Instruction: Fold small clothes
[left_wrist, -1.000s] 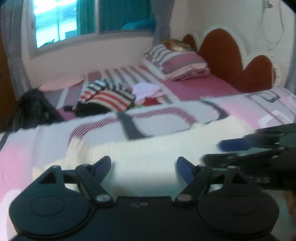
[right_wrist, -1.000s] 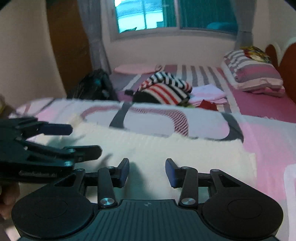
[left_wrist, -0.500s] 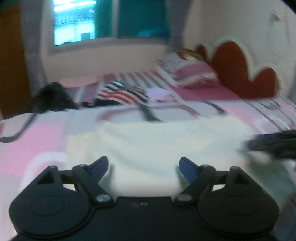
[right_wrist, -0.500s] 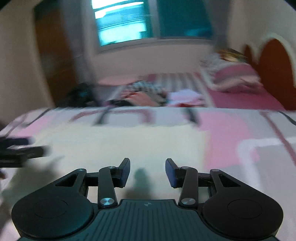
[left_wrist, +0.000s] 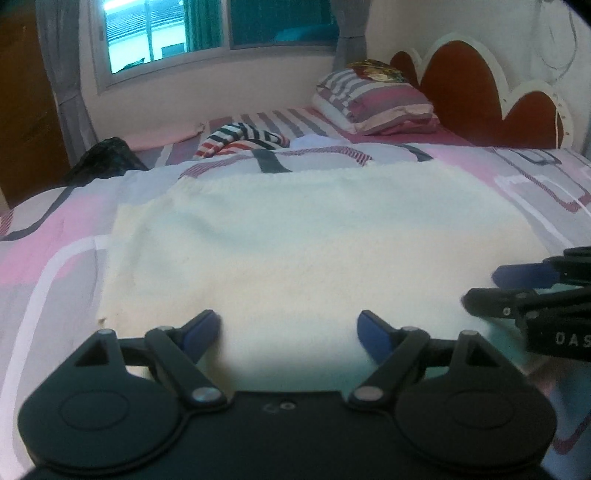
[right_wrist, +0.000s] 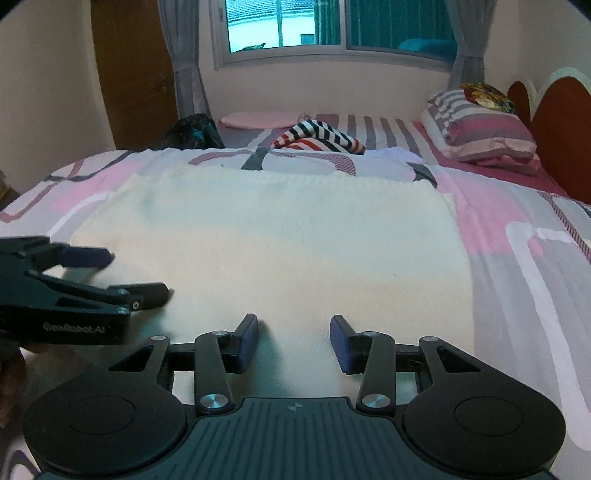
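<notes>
Both grippers (left_wrist: 288, 330) (right_wrist: 293, 341) gape over cream cloth (right_wrist: 273, 243).

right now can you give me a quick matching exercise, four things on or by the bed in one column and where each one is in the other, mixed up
Things:
1. cream cloth
2. striped garment
3. striped pillow
4. black bag

Places:
A. at the head of the bed, by the red headboard
B. beside the wooden door, at the bed's far left edge
C. spread flat just ahead of both open grippers
D. bunched mid-bed, beyond the folded quilt

Pairs: 1-C, 2-D, 3-A, 4-B
</notes>
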